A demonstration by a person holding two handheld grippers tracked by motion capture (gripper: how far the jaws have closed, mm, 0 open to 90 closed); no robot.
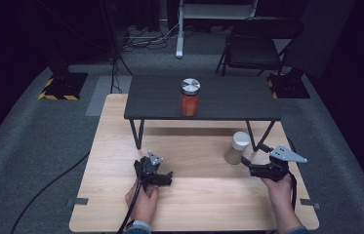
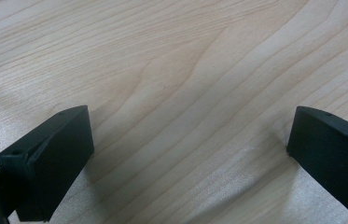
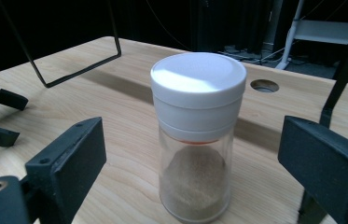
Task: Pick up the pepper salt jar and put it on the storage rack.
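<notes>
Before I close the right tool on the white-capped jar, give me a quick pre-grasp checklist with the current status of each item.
1. Right tool open: ok, jaws stand wide apart.
2. White-capped jar between the jaws: ok in the right gripper view, one jaw on each side, neither pad touching yet.
3. Jar upright on the wooden table: ok, cap on top, brownish powder settled at the bottom.
4. Cap seated: ok, it sits level.
5. Left tool out of the way: ok, open over bare wood, apart from the jar.
6. Jaws far enough forward for a full grip: cannot tell.
</notes>
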